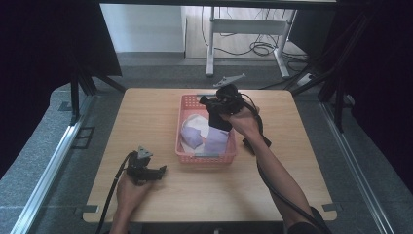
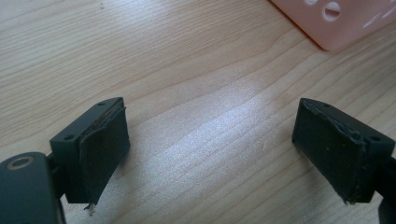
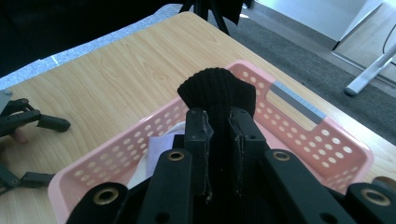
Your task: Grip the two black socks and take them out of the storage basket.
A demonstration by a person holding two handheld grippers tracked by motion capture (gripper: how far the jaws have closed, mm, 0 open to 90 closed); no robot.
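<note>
My right gripper (image 3: 218,154) pinches the black knit cloth (image 3: 217,91) above the pink basket (image 3: 327,149); next, carry it clear. Left gripper (image 2: 210,154) rests spread.

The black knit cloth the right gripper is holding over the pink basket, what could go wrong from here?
1. The right gripper pinches only a narrow fold of the black knit cloth, so it might slip free and fall back among the purple and white cloths.
2. The cloth's hanging end sits near the pink basket; it could snag the rim and drag the light basket.
3. The left gripper rests open on the table, apart from the basket, so nothing steadies it.
</note>
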